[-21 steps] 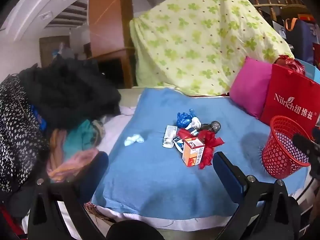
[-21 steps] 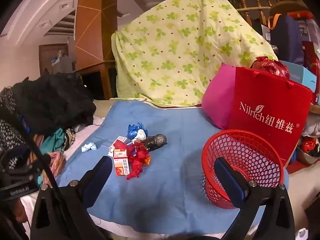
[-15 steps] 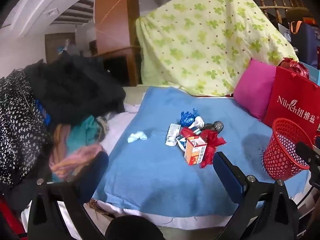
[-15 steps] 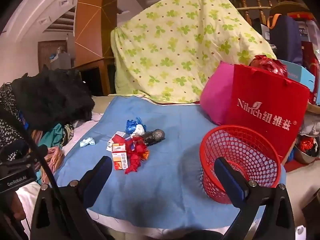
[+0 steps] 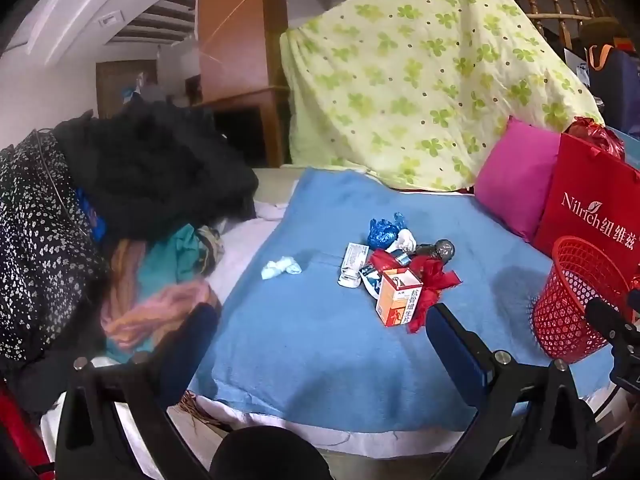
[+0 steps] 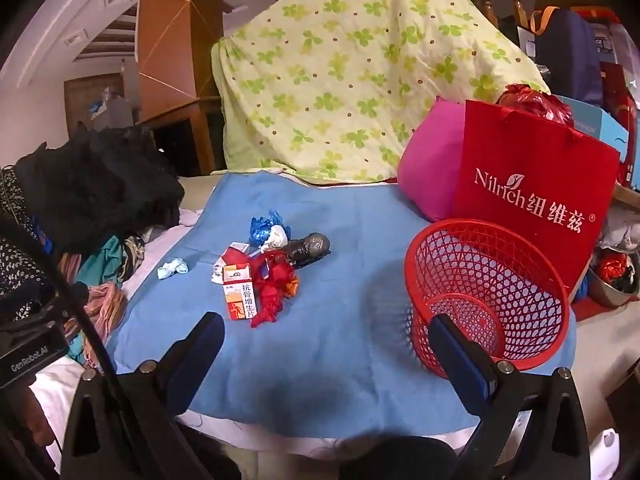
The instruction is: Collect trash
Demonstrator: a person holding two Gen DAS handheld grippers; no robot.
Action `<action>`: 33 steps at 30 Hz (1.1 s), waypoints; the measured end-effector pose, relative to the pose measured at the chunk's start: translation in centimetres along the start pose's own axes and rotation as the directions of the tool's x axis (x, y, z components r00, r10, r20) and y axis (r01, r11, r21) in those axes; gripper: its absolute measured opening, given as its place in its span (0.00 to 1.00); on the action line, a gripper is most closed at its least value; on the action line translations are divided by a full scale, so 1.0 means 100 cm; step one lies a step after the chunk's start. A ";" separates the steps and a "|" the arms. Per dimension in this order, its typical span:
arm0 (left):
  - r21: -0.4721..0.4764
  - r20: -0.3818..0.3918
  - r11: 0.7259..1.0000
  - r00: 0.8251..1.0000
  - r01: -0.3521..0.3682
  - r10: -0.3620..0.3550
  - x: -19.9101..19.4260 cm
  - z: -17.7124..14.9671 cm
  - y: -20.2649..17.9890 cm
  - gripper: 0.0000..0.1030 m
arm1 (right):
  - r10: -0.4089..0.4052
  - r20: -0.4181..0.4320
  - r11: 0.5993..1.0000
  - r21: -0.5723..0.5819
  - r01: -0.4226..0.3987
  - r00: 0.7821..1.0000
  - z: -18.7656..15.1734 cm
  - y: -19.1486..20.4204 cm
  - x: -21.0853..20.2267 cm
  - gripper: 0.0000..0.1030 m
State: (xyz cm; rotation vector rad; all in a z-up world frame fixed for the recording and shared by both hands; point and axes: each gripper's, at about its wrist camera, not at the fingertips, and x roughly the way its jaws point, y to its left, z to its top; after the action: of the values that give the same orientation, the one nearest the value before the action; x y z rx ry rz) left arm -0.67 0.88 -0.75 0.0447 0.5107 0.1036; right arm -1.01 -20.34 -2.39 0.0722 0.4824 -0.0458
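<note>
Trash heap and red mesh basket [image 6: 488, 296] on the blue blanket [image 6: 340, 360], ahead of both tools.

The heap lies ahead of the left gripper's [image 5: 320, 344] wide-spread fingers, nearer its right finger, and ahead-left of the right gripper [image 6: 326, 356]. An orange-and-white carton [image 5: 398, 296] stands upright, nearest the tools, touching a crumpled red wrapper [image 5: 432, 284] on its right. Behind them lie a crinkled blue wrapper [image 5: 384, 230], a white wad [image 5: 406, 240], a dark grey roll [image 5: 438, 249] on its side and a flat white packet [image 5: 352, 264]. A pale crumpled tissue [image 5: 282, 267] lies apart, left of the heap. The basket, tilted with its mouth toward the tools, sits just beyond the right gripper's right finger, well right of the heap.
</note>
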 end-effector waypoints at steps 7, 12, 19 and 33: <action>0.019 0.025 1.000 1.000 -0.012 0.012 -0.006 0.002 0.003 1.00 | 0.003 0.021 1.000 0.000 -0.003 1.000 0.006 0.005 -0.009 1.00; 0.017 0.028 1.000 0.999 -0.017 0.017 -0.005 0.003 0.007 1.00 | 0.008 0.027 1.000 -0.009 -0.008 1.000 0.006 0.008 -0.011 1.00; 0.026 0.014 1.000 1.000 -0.012 0.012 0.000 0.002 0.005 1.00 | 0.019 0.009 1.000 -0.004 -0.019 1.000 0.005 0.008 -0.003 1.00; 0.033 -0.019 0.999 1.000 -0.016 0.017 0.009 -0.005 0.005 1.00 | 0.037 -0.039 0.999 0.007 -0.036 0.999 -0.006 0.010 0.011 1.00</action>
State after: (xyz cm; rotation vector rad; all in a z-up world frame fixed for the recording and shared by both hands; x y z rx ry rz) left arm -0.17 1.45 -1.55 0.0803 0.5314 0.1118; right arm -0.23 -19.28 -3.34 0.0881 0.5199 -0.0100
